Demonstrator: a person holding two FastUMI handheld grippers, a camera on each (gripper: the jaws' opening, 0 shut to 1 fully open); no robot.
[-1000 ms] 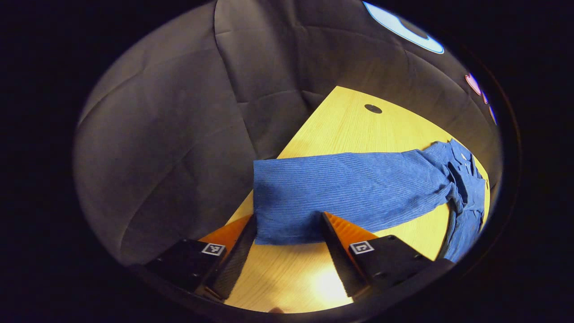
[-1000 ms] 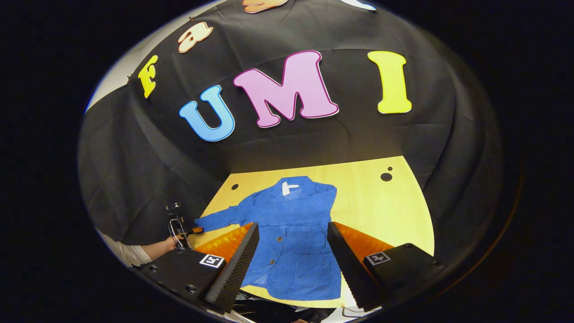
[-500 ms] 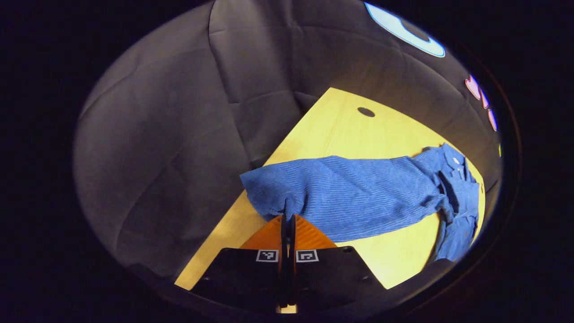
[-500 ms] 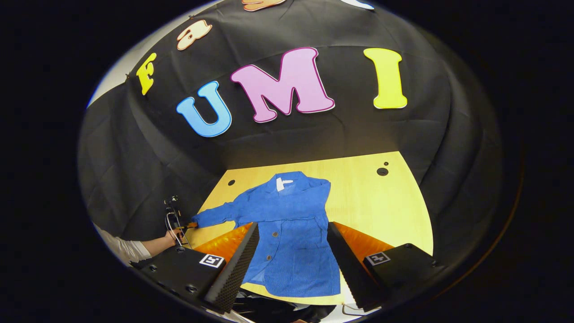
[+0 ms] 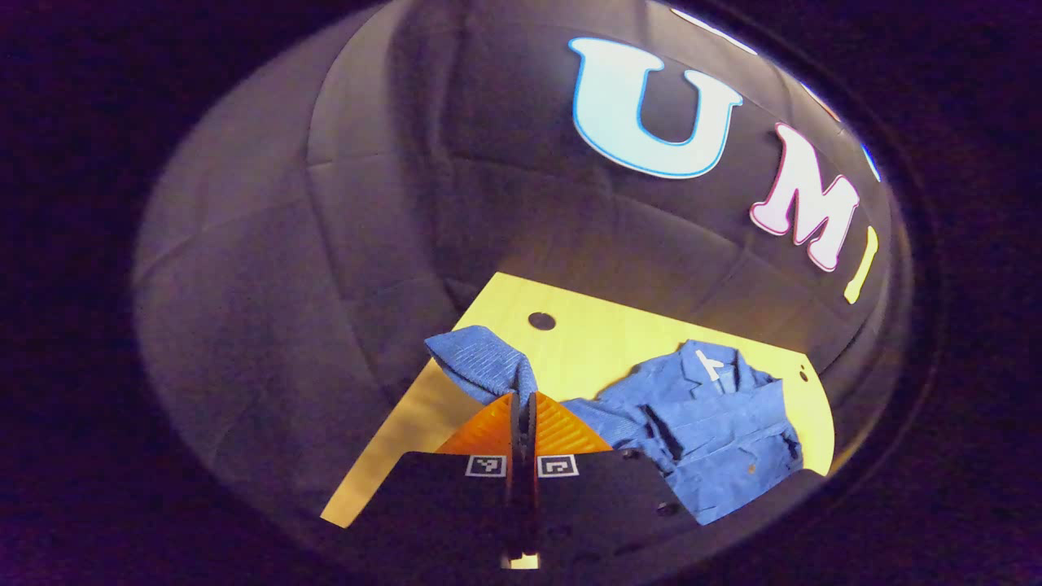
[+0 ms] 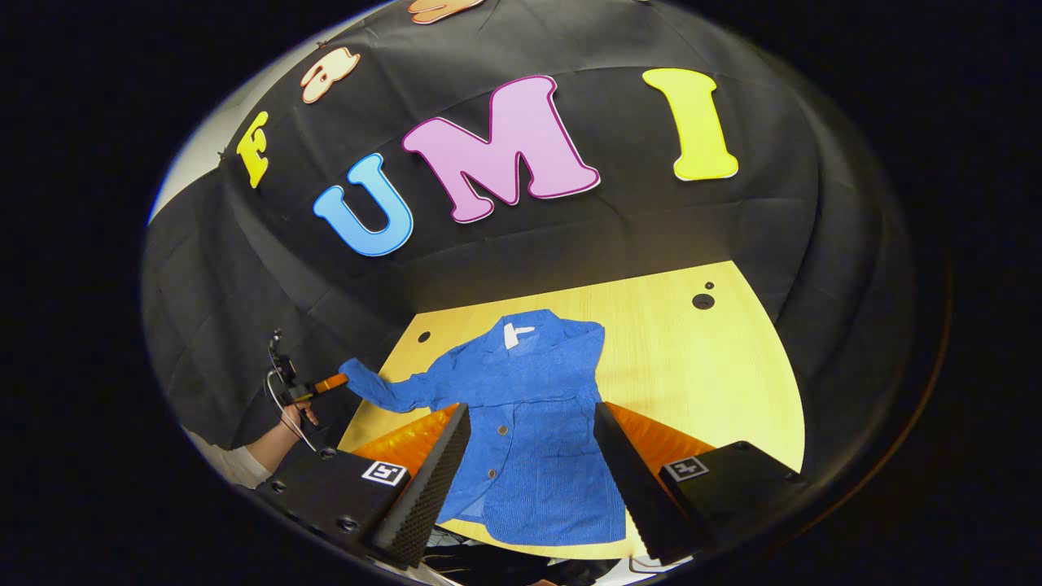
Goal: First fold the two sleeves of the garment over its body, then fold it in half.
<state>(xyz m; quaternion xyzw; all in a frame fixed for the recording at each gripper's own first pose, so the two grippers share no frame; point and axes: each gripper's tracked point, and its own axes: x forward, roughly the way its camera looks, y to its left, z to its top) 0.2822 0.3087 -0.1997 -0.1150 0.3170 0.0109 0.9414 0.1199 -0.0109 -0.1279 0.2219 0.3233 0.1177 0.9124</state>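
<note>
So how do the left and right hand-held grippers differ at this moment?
The left hand-held gripper is shut on the sleeve, whose cuff is raised off the table; the right hand-held gripper is open and holds nothing. The left one works at the jacket's side, while the right one hovers at its hem. Both face the jacket.
</note>
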